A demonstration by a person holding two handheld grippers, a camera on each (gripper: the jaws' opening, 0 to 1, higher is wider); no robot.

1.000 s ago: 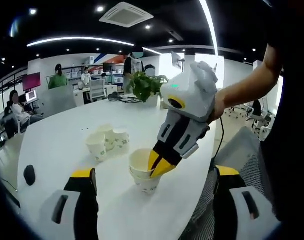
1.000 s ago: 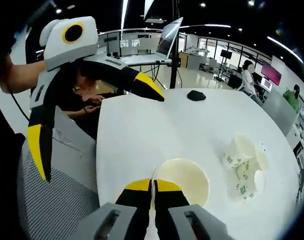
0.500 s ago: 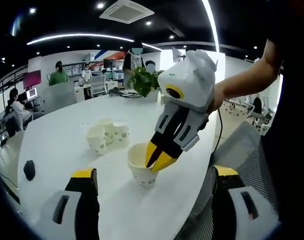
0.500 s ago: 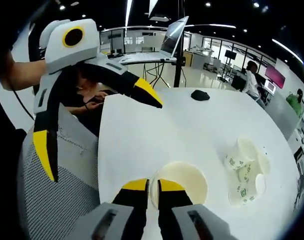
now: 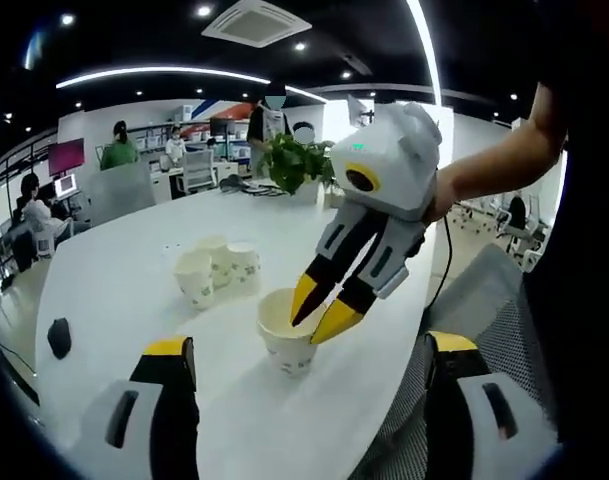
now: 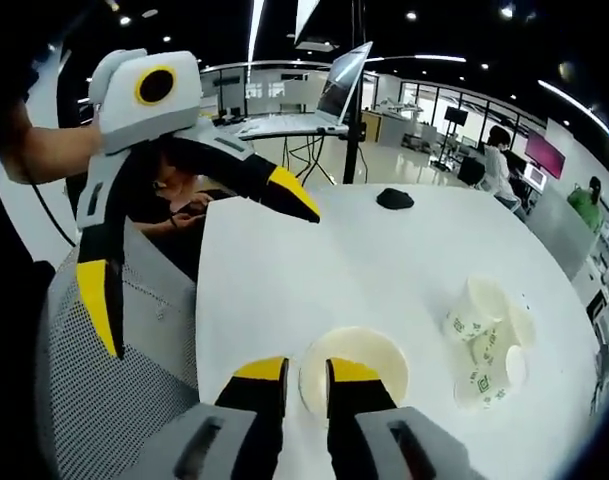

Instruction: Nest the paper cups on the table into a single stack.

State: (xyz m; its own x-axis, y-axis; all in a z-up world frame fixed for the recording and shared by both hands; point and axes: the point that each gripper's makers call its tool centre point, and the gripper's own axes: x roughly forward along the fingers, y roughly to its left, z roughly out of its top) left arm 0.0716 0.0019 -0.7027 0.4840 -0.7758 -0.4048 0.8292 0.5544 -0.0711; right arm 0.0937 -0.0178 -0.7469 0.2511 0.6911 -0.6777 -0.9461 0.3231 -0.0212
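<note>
A stack of nested paper cups [image 5: 287,350] stands near the table's edge, its open mouth [image 6: 369,365] facing up. My right gripper [image 6: 306,372] is open, its yellow-tipped jaws astride the near rim without pinching it. From the left gripper view, my right gripper [image 5: 319,312] hangs over the stack with its tips parted. A cluster of loose green-printed cups [image 5: 216,272] sits further in on the table, and the cluster [image 6: 489,335] shows at the right. My left gripper [image 5: 310,345] is open wide and empty, short of the stack; it [image 6: 214,283] reaches in from the left.
The white round table [image 5: 114,290] carries a black mouse [image 6: 394,198] and a potted plant [image 5: 294,165] at its far side. A mesh chair [image 6: 114,400] stands against the near edge. A laptop on a stand [image 6: 339,85] stands beyond. People sit at desks behind.
My right gripper was shut on the top cup's rim as the cup settled into the one below. Its jaws have since parted and let the rim go. My left gripper stayed open.
</note>
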